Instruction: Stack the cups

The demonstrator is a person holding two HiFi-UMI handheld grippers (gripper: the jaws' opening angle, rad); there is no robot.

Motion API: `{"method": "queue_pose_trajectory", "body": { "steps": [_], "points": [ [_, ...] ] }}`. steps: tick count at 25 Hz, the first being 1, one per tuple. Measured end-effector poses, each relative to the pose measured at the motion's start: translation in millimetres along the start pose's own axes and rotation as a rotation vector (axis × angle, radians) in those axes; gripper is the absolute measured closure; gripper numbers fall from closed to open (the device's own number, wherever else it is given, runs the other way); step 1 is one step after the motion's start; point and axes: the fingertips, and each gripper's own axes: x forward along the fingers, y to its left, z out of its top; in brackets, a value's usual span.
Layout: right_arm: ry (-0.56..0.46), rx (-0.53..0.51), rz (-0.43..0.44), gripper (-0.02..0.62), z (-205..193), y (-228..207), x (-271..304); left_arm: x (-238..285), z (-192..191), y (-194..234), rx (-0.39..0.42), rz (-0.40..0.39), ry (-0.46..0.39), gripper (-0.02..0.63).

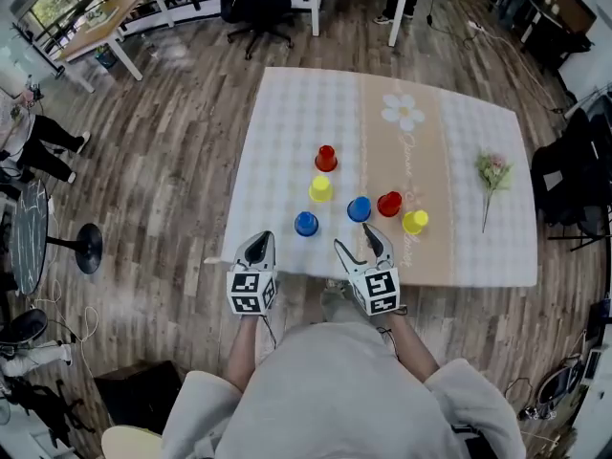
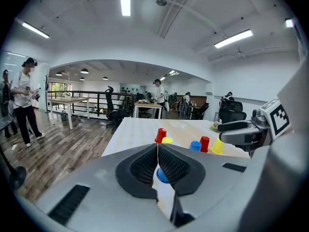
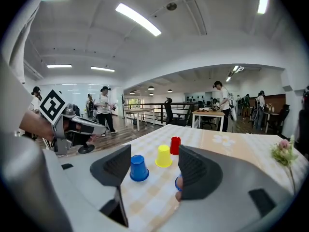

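Six small plastic cups sit upside down on the table (image 1: pixel 287 132), all apart and none stacked: red cup (image 1: pixel 326 158) farthest, yellow cup (image 1: pixel 320 188) just nearer, left blue cup (image 1: pixel 306 223) and right blue cup (image 1: pixel 359 208) closest to the person, and another red cup (image 1: pixel 389 203) and another yellow cup (image 1: pixel 414 221) off to the right. They look light, thin-walled and smooth, so probably easy to tip, slide or squash. Best hold is likely across the tapered side near the closed top, with a gentle pinch, lifting straight up. The left gripper (image 1: pixel 258 242) hovers at the near table edge, clenched pad to pad on nothing (image 2: pixel 158 151); the left blue cup shows through the gap below the pads but lies beyond them. The right gripper (image 1: pixel 353 237) is spread wide and empty (image 3: pixel 154 170), short of the right blue cup, which peeks from behind its right pad, not touching as far as I can judge. A flower (image 1: pixel 492 175) lies at the far right.
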Motion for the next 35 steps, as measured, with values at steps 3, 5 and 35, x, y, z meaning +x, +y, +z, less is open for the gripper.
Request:
{"method": "queue_pose_trajectory", "body": {
  "steps": [3, 5, 35],
  "points": [
    [0.003, 0.004, 0.029, 0.302, 4.3, -12.9, 16.7, 14.0, 7.1, 3.9, -0.004, 0.028, 0.011, 0.592],
    [0.007, 0.008, 0.052, 0.302, 7.2, -17.1, 27.6, 20.5, 10.2, 8.3, -0.009, 0.049, 0.021, 0.592],
    [0.096, 0.051, 0.076, 0.304, -0.8, -11.0, 95.2, 75.3, 4.2, 42.4, -0.014, -0.011, 0.11, 0.592]
  ]
}}
